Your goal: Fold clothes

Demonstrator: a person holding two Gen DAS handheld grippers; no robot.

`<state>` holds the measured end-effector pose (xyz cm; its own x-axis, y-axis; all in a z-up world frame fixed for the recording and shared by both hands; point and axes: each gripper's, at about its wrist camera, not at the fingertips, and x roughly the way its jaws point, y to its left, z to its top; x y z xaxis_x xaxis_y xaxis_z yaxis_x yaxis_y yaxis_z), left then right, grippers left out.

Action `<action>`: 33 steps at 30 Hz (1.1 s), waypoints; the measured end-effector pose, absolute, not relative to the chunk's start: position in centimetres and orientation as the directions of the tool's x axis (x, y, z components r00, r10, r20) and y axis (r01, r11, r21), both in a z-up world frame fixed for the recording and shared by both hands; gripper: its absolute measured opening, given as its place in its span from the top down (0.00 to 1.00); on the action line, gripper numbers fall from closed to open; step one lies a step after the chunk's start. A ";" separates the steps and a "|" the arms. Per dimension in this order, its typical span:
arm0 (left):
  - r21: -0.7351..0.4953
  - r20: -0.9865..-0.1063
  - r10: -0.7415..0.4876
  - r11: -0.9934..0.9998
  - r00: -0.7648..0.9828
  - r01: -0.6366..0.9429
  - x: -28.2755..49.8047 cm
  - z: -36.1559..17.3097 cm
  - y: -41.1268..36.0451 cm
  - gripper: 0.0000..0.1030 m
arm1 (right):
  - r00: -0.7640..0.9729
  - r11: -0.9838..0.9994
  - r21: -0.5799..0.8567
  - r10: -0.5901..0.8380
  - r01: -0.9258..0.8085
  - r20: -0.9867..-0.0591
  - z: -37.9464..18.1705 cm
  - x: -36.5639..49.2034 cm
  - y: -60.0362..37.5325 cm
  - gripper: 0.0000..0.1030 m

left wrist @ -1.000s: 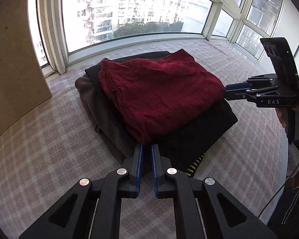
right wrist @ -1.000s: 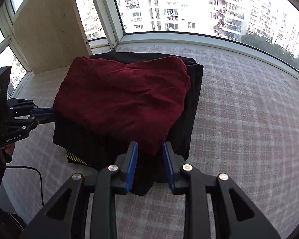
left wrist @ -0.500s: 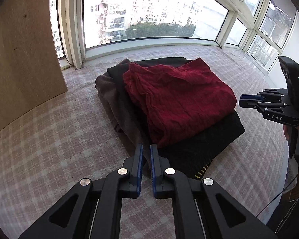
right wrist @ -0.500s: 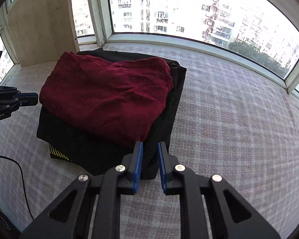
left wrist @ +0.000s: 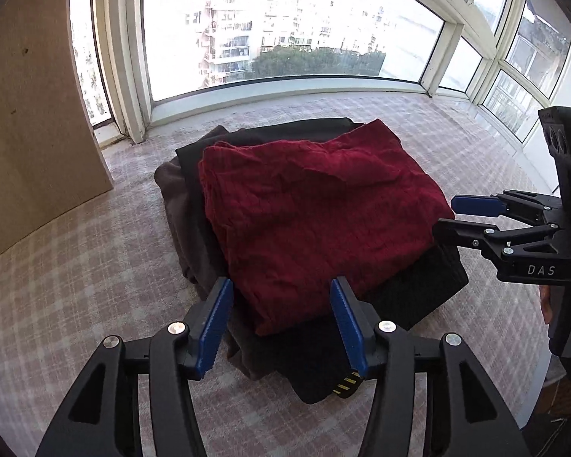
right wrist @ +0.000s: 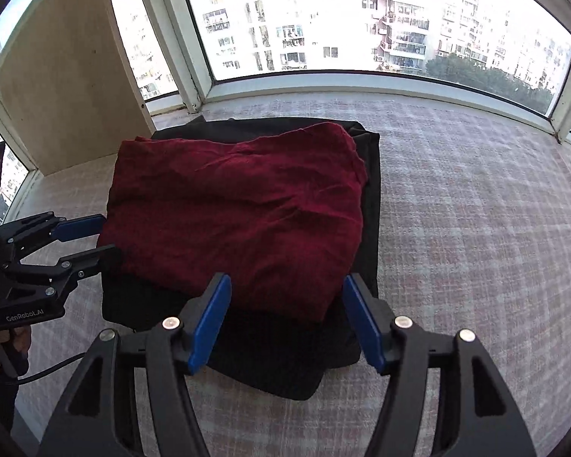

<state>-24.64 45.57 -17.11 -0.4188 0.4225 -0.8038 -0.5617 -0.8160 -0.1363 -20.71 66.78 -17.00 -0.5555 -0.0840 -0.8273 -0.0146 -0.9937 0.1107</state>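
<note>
Red garment (left wrist: pixel 316 221) folded, before both opening jaws

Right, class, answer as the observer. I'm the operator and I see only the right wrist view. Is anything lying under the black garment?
Observer: Yes. The left wrist view shows a grey-brown garment sticking out from under the black garment, on the side toward the wooden board.
Operator: Any marking on the black one?
Observer: A yellow-striped label shows at its near corner.
</note>
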 end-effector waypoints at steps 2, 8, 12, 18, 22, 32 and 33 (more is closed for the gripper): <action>-0.123 -0.783 0.423 -0.825 -0.457 -0.552 -23.0 -15.6 44.6 0.34 | -0.594 -0.997 0.069 -0.047 -0.015 -0.803 -15.3 -19.1 66.0 0.41; -0.086 -0.722 0.416 -0.847 -0.553 -0.525 -17.8 -11.2 41.3 0.27 | -0.662 -0.999 0.037 -0.041 0.020 -0.748 -10.8 -15.0 61.8 0.40; -0.110 -0.691 0.439 -0.849 -0.575 -0.517 -14.5 -9.1 38.5 0.26 | -0.683 -1.000 0.010 -0.017 0.015 -0.731 -9.0 -12.5 58.3 0.32; -0.100 -0.650 0.438 -0.860 -0.621 -0.501 -10.0 -6.7 33.4 0.26 | -0.719 -1.000 0.020 -0.009 -0.007 -0.695 -6.7 -8.3 52.6 0.26; -0.109 -0.632 0.440 -0.865 -0.638 -0.489 -7.3 -5.2 29.0 0.25 | -0.748 -1.000 -0.013 0.016 -0.010 -0.663 -5.1 -5.8 47.8 0.23; -0.085 -0.589 0.430 -0.875 -0.685 -0.476 -0.7 -2.6 19.5 0.24 | -0.787 -1.000 -0.013 -0.009 0.021 -0.617 -3.0 0.0 36.7 0.04; -0.084 -0.587 0.433 -0.873 -0.683 -0.481 -0.2 -2.5 18.8 0.24 | -0.790 -1.000 -0.013 -0.005 0.017 -0.613 -2.8 0.6 35.9 0.04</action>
